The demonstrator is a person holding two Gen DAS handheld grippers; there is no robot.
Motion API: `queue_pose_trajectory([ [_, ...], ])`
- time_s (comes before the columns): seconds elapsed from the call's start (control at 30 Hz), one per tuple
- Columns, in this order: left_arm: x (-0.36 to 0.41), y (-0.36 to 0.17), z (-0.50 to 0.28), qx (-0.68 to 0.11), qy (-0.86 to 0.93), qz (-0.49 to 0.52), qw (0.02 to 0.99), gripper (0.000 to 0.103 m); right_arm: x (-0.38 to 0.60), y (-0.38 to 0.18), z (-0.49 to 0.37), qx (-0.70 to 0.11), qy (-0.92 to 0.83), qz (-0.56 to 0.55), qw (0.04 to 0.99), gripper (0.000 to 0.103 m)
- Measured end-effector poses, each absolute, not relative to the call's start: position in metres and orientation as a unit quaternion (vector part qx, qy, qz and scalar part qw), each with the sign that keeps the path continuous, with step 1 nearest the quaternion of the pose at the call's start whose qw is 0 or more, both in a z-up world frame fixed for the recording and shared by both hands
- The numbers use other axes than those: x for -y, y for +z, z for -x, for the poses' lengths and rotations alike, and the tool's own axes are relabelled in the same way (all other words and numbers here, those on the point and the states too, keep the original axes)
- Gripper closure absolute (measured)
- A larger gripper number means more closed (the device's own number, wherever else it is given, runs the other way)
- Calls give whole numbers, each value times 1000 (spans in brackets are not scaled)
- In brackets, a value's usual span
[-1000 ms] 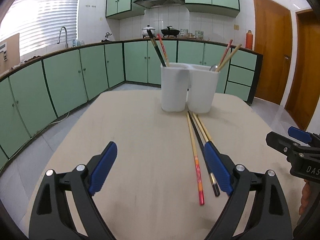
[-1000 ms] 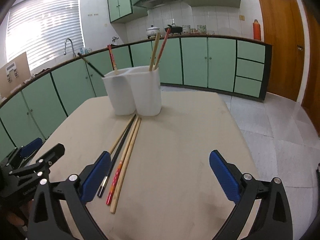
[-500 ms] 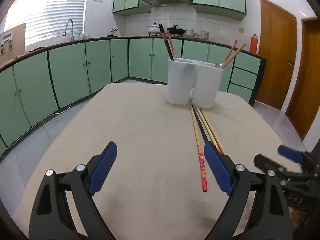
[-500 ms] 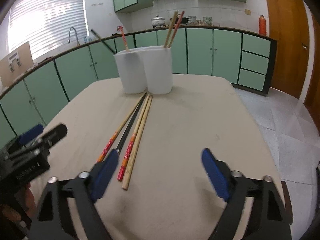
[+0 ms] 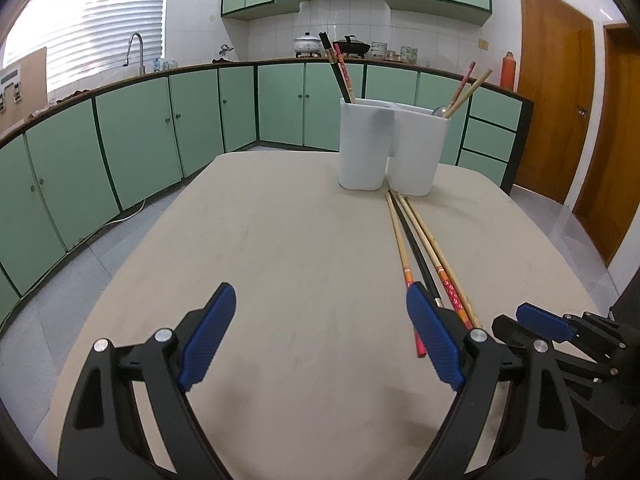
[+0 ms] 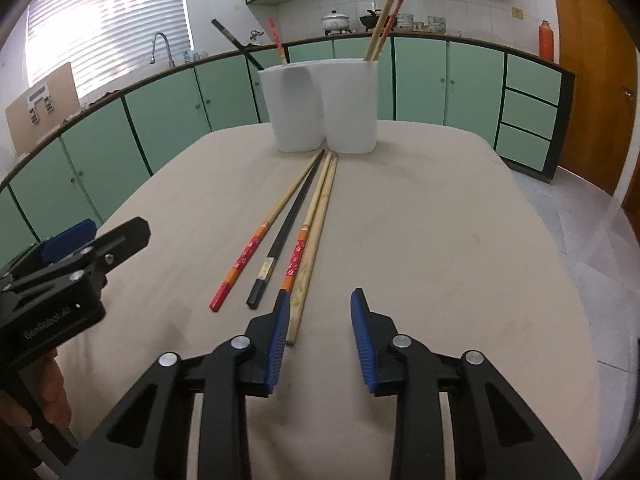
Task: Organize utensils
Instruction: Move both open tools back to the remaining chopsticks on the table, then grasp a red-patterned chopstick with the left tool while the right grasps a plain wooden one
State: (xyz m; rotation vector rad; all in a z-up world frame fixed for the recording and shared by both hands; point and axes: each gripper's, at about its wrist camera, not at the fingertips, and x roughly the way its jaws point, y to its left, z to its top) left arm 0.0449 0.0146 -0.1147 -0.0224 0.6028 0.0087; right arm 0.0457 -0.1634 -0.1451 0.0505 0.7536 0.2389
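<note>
- Four chopsticks lying side by side on the beige table, thin tips nearly touching the white utensil holder, thick ends fanned toward the cameras.
- From the right wrist view, in order: red-and-orange-handled chopstick, black chopstick, second red-and-orange-handled chopstick, plain wooden chopstick.
- Right gripper spread but narrowed, holding nothing, hovering just behind the thick ends; left blue pad beside the end of the plain wooden stick, possibly overlapping it, contact unclear from this angle.
- Left gripper released wide, empty, low over bare tabletop; right blue pad covering the near ends of the black and one patterned chopstick in its own view, though well off to the side of them in the right wrist view.
- Holder split into two compartments: black and patterned chopsticks leaning in the left one, a patterned and a wooden one, plus what seems a spoon bowl, in the right one.
- Green cabinets lining the walls, faucet by the blinds, pots under the hood, orange flask at counter's end, wooden door at right.
- Faint lettering on the left gripper's body in the right wrist view, too blurred to read.
</note>
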Motion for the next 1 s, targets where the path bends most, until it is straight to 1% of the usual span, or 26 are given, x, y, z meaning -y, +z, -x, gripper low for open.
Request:
queue_pose_trajectory([
  [0.13, -15, -115, -43, -296, 4, 11, 955, 18, 160, -150, -45, -377, 123, -23, 918, 72],
  [0.27, -15, -114, -42, -296, 3, 9, 955, 18, 157, -155, -47, -389, 125, -21, 912, 76],
  [0.5, -13, -116, -45, -302, 1, 7, 953, 18, 153, -156, -50, -395, 120, -9, 911, 78],
  [0.6, -12, -118, -47, -305, 0, 8, 952, 18, 152, -156, -50, -395, 113, -9, 911, 83],
  [0.67, -13, -118, -48, -308, -1, 8, 951, 18, 155, -157, -51, -396, 109, -16, 911, 89],
  [0.77, -11, -119, -49, -310, -2, 7, 951, 18, 159, -158, -51, -397, 106, -28, 911, 94],
  [1.0, -4, -122, -51, -316, -7, -2, 949, 18, 158, -158, -51, -399, 108, -26, 910, 94],
])
